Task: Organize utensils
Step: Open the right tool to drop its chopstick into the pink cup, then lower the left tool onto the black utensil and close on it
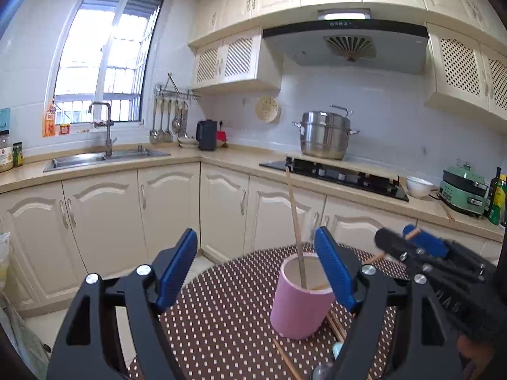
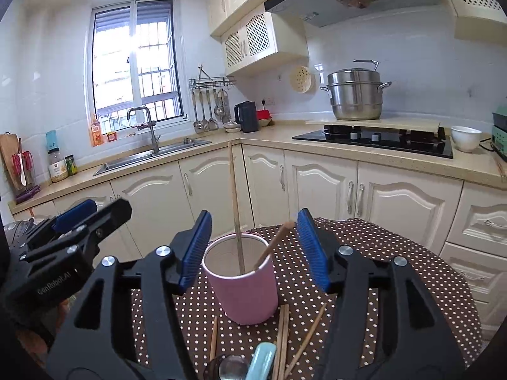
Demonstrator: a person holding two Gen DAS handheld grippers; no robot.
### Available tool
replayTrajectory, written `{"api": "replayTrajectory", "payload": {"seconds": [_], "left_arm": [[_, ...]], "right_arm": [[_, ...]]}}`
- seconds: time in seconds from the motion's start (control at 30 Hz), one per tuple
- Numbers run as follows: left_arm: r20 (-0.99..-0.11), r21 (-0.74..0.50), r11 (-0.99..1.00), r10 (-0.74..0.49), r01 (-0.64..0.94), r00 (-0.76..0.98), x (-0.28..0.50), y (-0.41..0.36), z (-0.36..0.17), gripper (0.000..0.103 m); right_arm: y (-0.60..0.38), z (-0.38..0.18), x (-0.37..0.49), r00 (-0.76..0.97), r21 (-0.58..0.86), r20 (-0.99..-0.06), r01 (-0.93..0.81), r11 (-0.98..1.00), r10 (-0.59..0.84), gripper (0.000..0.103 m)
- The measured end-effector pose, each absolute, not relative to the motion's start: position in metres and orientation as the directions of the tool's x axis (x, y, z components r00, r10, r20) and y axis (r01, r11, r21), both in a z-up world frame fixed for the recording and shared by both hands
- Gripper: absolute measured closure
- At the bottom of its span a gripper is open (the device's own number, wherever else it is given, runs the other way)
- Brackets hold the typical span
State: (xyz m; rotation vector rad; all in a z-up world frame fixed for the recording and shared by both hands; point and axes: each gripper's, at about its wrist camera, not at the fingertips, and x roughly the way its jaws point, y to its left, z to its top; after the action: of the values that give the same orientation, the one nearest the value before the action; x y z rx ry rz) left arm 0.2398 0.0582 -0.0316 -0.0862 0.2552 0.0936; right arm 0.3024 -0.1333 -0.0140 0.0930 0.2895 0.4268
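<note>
A pink cup point(image 1: 301, 307) point(image 2: 245, 288) stands on a round table with a brown polka-dot cloth point(image 1: 221, 326) point(image 2: 380, 266). One wooden chopstick point(image 1: 294, 221) point(image 2: 235, 209) stands in it; a second chopstick point(image 2: 272, 245) leans at its right rim, tilted and blurred. My left gripper point(image 1: 256, 269) is open and empty just left of and above the cup. My right gripper point(image 2: 253, 247) is open above the cup, its jaws on either side of the rim. Several loose chopsticks point(image 2: 282, 338) point(image 1: 286, 361) lie in front of the cup, beside a light blue handle point(image 2: 261, 361) and a spoon point(image 2: 233, 369).
Cream kitchen cabinets stand behind the table. The counter holds a sink point(image 1: 104, 156) point(image 2: 152, 155), a black hob point(image 1: 336, 172) point(image 2: 377, 141) with a steel steamer pot point(image 1: 324, 136) point(image 2: 355, 95), and a white bowl point(image 1: 418, 186) point(image 2: 465, 137).
</note>
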Motion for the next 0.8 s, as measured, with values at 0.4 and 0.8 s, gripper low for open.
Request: {"api": "replayTrajectory", "payload": {"seconds": [0.4, 0.8], "left_arm": [[-0.712, -0.127, 0.99, -0.134, 0.062, 0.689, 0.251, 0.053, -0.098, 0.028], [-0.863, -0.23, 0.965, -0.262, 0.125, 0.432, 0.248, 0.035, -0.159, 0.057]], "right_arm": [[-0.182, -0.046, 0.275, 0.819, 0.177, -0.436, -0.328, 0.928, 0.372, 0.041], [-0.19, -0.102, 0.266, 0.64, 0.242, -0.661, -0.312, 0.919, 0.392, 0.041]]}}
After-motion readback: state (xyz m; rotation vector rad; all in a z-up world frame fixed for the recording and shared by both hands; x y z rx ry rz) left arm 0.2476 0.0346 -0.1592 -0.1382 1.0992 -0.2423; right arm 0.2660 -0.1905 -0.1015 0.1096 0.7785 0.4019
